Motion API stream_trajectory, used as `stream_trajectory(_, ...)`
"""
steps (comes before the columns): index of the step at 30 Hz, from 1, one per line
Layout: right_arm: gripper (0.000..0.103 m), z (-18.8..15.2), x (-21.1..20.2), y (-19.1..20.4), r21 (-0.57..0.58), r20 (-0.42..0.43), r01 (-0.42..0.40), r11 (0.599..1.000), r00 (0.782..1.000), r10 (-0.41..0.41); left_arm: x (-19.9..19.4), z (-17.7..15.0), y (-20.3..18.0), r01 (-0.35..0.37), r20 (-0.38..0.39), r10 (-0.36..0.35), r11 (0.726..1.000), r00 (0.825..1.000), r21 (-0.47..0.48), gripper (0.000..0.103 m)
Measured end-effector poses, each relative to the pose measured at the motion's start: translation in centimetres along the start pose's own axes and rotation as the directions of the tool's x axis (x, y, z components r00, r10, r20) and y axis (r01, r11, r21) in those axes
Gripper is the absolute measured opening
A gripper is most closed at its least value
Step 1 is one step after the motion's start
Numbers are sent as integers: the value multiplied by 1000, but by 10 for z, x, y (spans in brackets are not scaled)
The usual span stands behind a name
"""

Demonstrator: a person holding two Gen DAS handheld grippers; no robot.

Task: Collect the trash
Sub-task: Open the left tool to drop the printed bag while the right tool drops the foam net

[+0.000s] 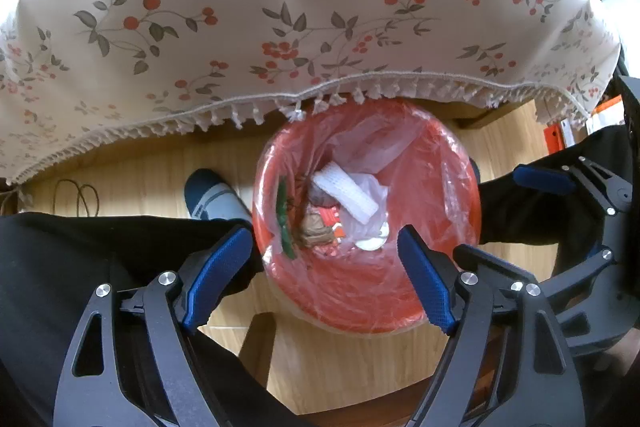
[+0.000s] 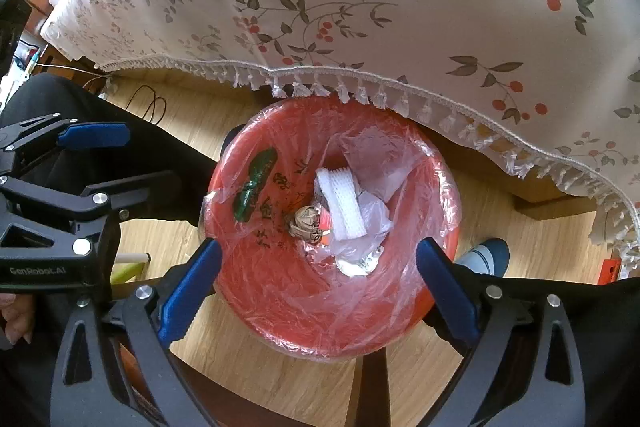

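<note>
A red trash bin [image 1: 360,299] lined with a clear plastic bag stands on the wooden floor, partly under the table's edge. Inside it lie a white foam net sleeve [image 1: 346,193], a crumpled brown paper ball [image 1: 314,227], a green wrapper [image 1: 285,223] and a foil lid [image 1: 372,239]. My left gripper [image 1: 324,231] hangs open over the bin's near rim, with nothing between its blue pads. In the right wrist view my right gripper [image 2: 320,243] is open wide above the same bin [image 2: 280,307], also holding nothing. The sleeve [image 2: 342,205] and paper ball [image 2: 306,223] lie below it.
A floral tablecloth [image 1: 280,27] with a tasselled fringe overhangs the bin's far side. A person's legs in black trousers [image 1: 80,247] flank the bin, with a socked foot [image 1: 216,199] on its left. A dark cable [image 1: 78,195] lies on the floor, and an orange box [image 1: 554,139] stands at the right.
</note>
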State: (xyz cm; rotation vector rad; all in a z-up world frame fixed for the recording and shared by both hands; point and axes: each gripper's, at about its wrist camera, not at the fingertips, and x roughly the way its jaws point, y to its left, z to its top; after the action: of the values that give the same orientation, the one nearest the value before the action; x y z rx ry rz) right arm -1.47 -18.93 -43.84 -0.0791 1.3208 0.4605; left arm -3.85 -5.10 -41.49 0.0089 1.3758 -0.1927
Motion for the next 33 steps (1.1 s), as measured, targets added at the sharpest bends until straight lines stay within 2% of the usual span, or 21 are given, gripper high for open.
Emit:
stream_trajectory(7,98,0,-2,-4,16,5,2,1000,1000,-3,-2,0,1,-4,6,4,1000,1000,1,80)
stream_trajectory(13,98,-1,-4,-4,22,11,6,1000,1000,-6,-6,-1,1,-13,19,13,1000,1000,3,90)
stream_trajectory(21,98,-1,-5,-4,26,10,16,1000,1000,-16,-6,0,1,-15,19,15,1000,1000,2,96)
stream_trajectory(33,98,0,-18,-5,37,26,89,995,996,-90,-8,0,4,-12,24,13,1000,1000,-17,96)
